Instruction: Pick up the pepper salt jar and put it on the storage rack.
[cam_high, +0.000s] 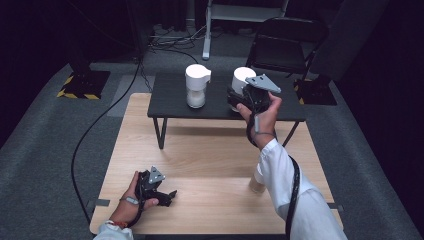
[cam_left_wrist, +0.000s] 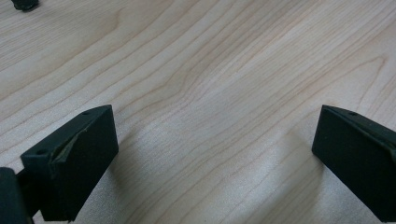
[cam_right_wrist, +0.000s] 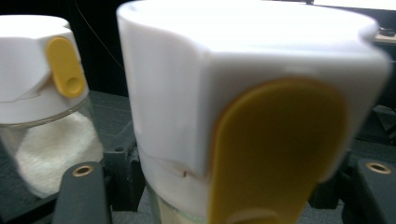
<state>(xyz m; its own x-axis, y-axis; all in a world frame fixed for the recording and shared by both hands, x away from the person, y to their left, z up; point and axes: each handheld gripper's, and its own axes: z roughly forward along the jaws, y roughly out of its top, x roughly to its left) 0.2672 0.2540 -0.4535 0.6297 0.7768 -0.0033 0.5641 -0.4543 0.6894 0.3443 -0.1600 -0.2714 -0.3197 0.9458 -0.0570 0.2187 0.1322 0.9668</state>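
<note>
Two glass jars with white lids and yellow flip tabs are over the low black table. The left jar stands upright on it and holds a white powder. My right gripper is shut on the right jar, whose lid is close in front of the right gripper view, jaws on either side of its body. Whether this jar touches the black table I cannot tell. My left gripper lies on the wooden table near the front left, open, with bare wood between its jaws.
A third container stands on the wooden table by the person's right sleeve, partly hidden. A black folding chair is behind the black table. Cables run over the grey floor at the left and back.
</note>
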